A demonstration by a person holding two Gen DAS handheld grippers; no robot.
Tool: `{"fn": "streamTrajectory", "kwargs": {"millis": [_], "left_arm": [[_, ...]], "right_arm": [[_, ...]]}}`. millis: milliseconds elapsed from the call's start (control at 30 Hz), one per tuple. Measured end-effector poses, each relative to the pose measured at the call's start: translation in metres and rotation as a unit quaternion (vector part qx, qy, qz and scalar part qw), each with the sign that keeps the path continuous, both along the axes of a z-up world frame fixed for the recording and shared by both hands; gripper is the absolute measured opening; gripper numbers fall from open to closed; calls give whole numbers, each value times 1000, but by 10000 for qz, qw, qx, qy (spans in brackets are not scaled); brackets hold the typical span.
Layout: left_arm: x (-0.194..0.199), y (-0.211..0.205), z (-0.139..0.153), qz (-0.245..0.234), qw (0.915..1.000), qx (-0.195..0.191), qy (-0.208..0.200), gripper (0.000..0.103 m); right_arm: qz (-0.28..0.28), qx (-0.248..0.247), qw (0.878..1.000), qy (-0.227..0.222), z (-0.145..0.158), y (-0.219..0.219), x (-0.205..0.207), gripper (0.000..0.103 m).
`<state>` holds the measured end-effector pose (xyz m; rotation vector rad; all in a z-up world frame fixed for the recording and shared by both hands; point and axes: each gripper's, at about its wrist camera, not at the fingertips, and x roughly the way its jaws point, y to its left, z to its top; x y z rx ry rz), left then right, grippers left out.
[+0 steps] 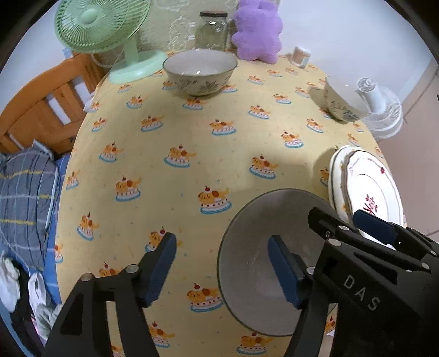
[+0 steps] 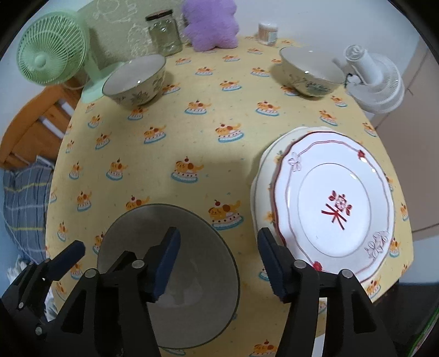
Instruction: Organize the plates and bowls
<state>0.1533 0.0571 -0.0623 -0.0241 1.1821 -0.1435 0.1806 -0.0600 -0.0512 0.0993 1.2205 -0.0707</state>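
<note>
Both of my grippers hang wide and hold nothing: my left gripper (image 1: 222,270) and right gripper (image 2: 219,263) flank the empty grey ceramic bowl (image 2: 192,277) near the counter (image 2: 164,153) edge. Beside it, two white red-trimmed plates (image 2: 334,203) look stacked already. Two empty floral bowls (image 2: 135,82) (image 2: 311,71) farther back remain unstacked, I judge.

Right gripper (image 2: 218,259) jaws gape between grey bowl (image 2: 189,263) and stacked plates (image 2: 333,203).

At my ten o'clock a wooden bed frame (image 1: 41,109) holds plaid bedding (image 1: 24,197); pale wall (image 1: 343,24) at twelve.
</note>
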Motion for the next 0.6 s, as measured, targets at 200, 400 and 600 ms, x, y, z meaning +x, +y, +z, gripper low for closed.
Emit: {"fn": "streamTrajectory", "kwargs": {"millis": [200, 400, 600], "left_arm": [[4, 7, 16, -299, 9992, -165, -187, 79], [16, 13, 40, -271, 9981, -247, -495, 82], [39, 11, 61, -35, 9966, -215, -790, 82]], "right_arm": [[-108, -133, 9995, -281, 19, 7, -2, 64], [96, -222, 9976, -645, 46, 14, 10, 64], [381, -202, 9949, -908, 70, 14, 38, 64]]}}
